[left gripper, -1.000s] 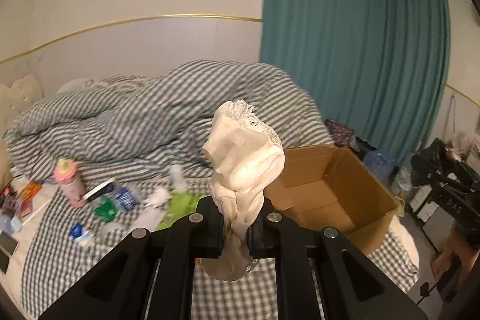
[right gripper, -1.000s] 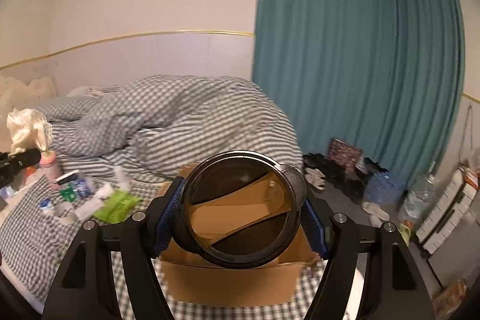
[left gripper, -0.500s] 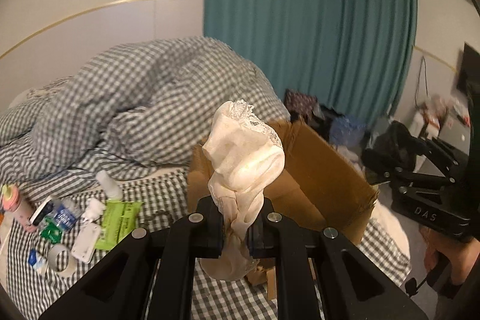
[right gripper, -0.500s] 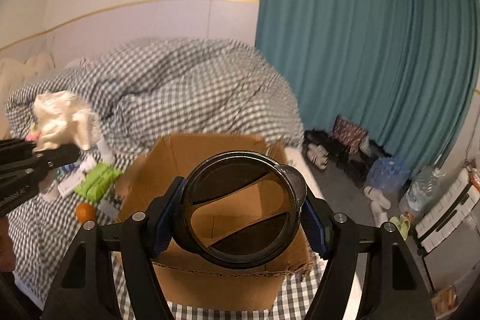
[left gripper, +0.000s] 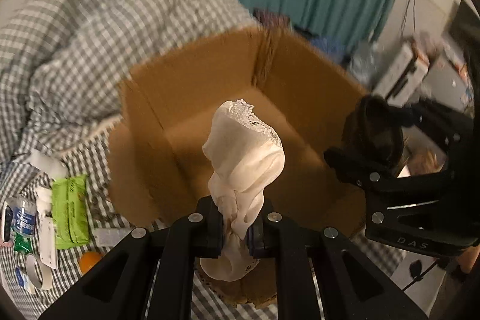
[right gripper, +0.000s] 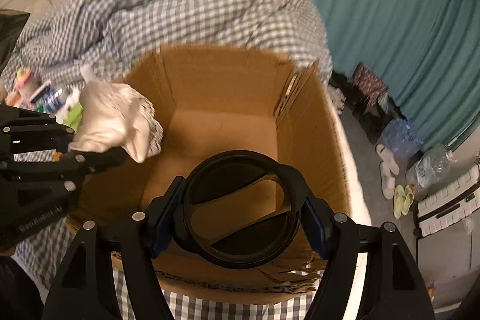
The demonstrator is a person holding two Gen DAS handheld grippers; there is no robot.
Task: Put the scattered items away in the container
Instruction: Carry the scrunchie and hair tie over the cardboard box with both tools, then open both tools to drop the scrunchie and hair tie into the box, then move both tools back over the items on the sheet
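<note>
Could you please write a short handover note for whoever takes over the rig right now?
Left gripper: shut on the cream lace cloth, held above the cardboard box.
Right gripper: shut on the black round lid, also over the box.
Box: on the checked bed, open; the floor that shows is bare.
Done: both items picked up and brought over the box.
Left: release both into it, then collect the green packet, the orange, the bottles and the small packs beside the box.
</note>
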